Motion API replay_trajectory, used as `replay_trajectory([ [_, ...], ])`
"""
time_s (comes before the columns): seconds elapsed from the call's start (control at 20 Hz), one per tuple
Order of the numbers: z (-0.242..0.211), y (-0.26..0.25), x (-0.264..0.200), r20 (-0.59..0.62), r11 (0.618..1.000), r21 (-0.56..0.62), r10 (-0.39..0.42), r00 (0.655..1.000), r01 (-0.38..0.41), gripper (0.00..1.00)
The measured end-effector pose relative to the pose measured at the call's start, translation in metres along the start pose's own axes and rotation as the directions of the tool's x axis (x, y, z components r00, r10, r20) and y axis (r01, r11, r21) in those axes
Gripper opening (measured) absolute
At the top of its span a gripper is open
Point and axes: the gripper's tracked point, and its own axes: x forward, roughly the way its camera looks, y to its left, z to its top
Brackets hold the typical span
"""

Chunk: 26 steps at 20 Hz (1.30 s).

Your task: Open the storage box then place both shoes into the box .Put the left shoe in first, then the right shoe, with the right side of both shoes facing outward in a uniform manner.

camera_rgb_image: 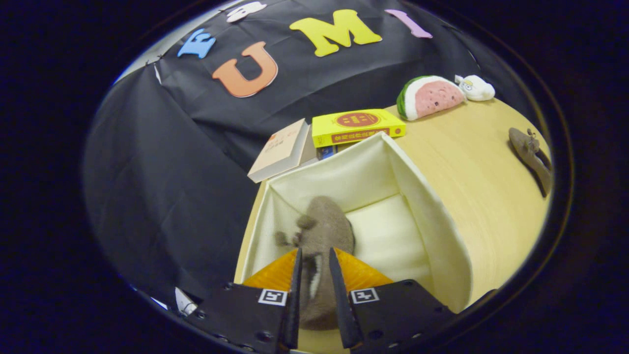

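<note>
Your gripper (314, 263) clamped both fingers on a brown shoe (322, 236), holding it inside the open cream storage box (432, 216) near its left wall; the second shoe (530, 155) lay on the wooden table (481, 162), well right of the box

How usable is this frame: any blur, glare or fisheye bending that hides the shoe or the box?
Gripper view: strong fisheye bending curves the table edge and the box walls. The shoe held in the claw looks slightly soft, its laces smeared. The pale box interior is bright but not blown out. The second shoe on the table is small and distorted yet recognisable.
</note>
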Motion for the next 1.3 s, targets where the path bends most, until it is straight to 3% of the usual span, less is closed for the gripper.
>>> replay_trajectory([
  [0.2,0.02,0.007,-0.031,0.075,0.986,-0.159,0.056,0.996,-0.043,0.61],
  [0.4,0.045,-0.009,-0.09,0.182,0.941,-0.334,0.129,0.975,-0.062,0.88],
  [0.7,0.104,-0.103,-0.169,0.308,0.885,-0.466,0.158,0.938,0.004,0.96],
  [1.05,0.168,-0.276,-0.233,0.42,0.876,-0.448,0.029,0.907,0.179,0.96],
  [1.3,0.178,-0.374,-0.239,0.377,0.883,-0.408,-0.068,0.924,0.231,0.96],
])
